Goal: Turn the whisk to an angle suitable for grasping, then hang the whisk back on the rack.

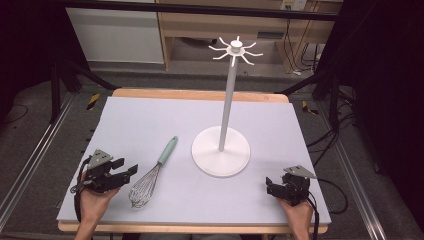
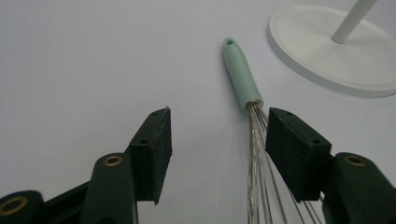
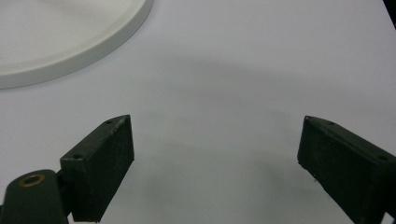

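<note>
Whisk (image 1: 150, 175) and white stand (image 1: 221, 150) on desk (image 1: 150, 120).
Left gripper (image 1: 125, 171) and right gripper (image 1: 270, 185) near front corners, jaws open, holding nothing; whisk beside left gripper.

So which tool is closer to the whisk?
The left tool. It sits right beside the whisk, just left of its wires. The right tool is far off, past the white stand.
</note>
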### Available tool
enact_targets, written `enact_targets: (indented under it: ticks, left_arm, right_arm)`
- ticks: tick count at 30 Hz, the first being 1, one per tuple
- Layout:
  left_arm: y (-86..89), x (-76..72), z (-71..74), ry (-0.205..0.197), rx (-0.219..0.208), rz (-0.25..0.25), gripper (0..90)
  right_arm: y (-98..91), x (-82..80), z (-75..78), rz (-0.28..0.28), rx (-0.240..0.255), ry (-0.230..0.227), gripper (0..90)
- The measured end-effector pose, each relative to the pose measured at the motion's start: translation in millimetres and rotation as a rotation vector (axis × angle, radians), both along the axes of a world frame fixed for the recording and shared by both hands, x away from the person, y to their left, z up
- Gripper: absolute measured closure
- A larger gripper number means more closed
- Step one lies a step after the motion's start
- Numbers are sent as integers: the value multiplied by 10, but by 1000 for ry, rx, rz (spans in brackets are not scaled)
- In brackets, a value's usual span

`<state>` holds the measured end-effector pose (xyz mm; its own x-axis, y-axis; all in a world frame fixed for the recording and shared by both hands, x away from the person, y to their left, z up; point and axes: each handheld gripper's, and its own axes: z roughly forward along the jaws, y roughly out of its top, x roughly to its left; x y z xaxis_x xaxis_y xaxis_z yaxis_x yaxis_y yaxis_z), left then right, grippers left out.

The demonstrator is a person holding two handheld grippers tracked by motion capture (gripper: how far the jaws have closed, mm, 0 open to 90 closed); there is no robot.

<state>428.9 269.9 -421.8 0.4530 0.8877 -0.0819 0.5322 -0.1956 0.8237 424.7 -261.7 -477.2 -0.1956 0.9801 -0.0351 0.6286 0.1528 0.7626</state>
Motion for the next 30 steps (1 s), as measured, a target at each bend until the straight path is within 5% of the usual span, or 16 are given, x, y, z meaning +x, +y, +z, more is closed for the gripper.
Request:
enact_targets:
  ticks: [30]
  left_arm:
    - [-351, 92, 123, 4, 53, -83, 379]
  right_arm:
    - [14, -12, -3, 1, -16, -1, 106]
